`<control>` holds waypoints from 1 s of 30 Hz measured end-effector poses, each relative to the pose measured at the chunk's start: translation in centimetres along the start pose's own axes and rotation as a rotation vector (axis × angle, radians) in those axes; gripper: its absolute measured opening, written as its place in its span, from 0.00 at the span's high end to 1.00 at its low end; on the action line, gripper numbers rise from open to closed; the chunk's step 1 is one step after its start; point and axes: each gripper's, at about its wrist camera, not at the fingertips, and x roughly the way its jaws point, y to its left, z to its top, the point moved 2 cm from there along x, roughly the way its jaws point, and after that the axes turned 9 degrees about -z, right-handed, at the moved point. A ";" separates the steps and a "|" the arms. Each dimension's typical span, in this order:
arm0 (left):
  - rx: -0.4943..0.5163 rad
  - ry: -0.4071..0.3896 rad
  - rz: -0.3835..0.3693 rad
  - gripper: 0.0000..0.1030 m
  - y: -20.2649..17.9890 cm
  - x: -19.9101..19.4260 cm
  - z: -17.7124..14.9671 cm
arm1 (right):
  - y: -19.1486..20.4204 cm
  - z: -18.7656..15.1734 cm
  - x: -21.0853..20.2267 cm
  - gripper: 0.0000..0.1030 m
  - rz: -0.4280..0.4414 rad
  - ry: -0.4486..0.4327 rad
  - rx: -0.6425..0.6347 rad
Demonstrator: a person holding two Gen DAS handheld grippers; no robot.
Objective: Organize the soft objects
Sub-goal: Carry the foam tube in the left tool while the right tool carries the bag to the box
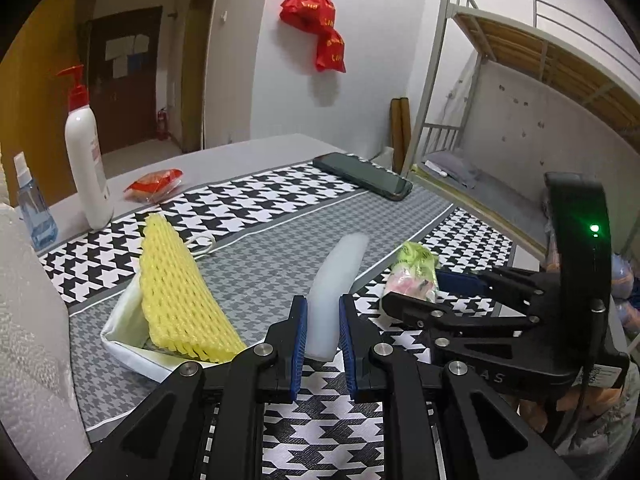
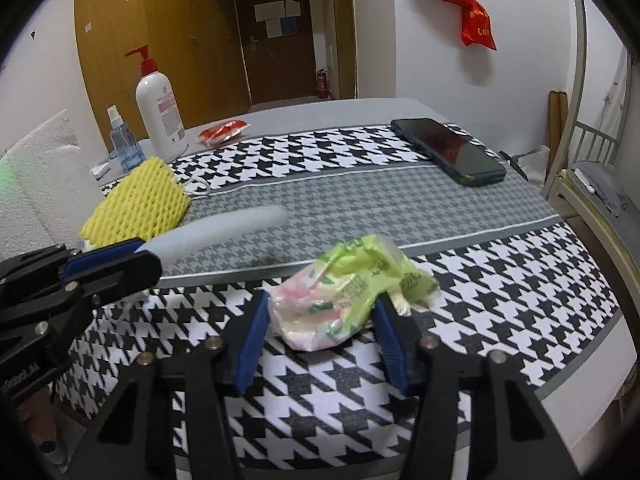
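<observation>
Above houndstooth cloth [image 2: 500, 280]: left gripper [image 1: 323, 322] clamped on pale foam tube [image 1: 334, 292], light, squashy, held at near end. Right gripper [image 2: 320, 320] straddling crinkly green packet [image 2: 352, 284] on cloth; contact unclear. Take mid-body, gently.

On the worktop [image 2: 360, 196], seen from the right wrist, the tissue pack [image 2: 352, 288] lies nearest, between the right claw [image 2: 320, 332] fingers. The foam stick [image 2: 224, 232] reaches in from nine o'clock, held in the left claw [image 1: 323, 332]. The foam net [image 2: 140, 204] sits in a fabric bin [image 1: 124, 320] at ten o'clock. Behind it stand the spray bottle [image 2: 124, 140] and pump bottle [image 2: 160, 112]; the snack packet [image 2: 224, 132] lies right of them. The phone [image 2: 448, 150] lies at one o'clock.
</observation>
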 end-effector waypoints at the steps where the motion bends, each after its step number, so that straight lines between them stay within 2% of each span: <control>1: 0.001 -0.005 -0.002 0.83 -0.1 -0.1 0.0 | -0.1 0.0 -0.3 0.47 0.000 -0.004 0.008; 12: 0.030 -0.041 -0.022 0.83 -1.0 -1.1 0.2 | -0.7 0.0 -5.0 0.47 -0.037 -0.074 0.058; 18: 0.058 -0.068 -0.006 0.83 -1.4 -2.1 0.7 | -0.6 -0.2 -8.1 0.47 -0.043 -0.120 0.070; 30: 0.082 -0.152 0.026 0.83 -3.0 -9.0 1.2 | 1.0 -0.3 -14.0 0.47 -0.006 -0.234 0.051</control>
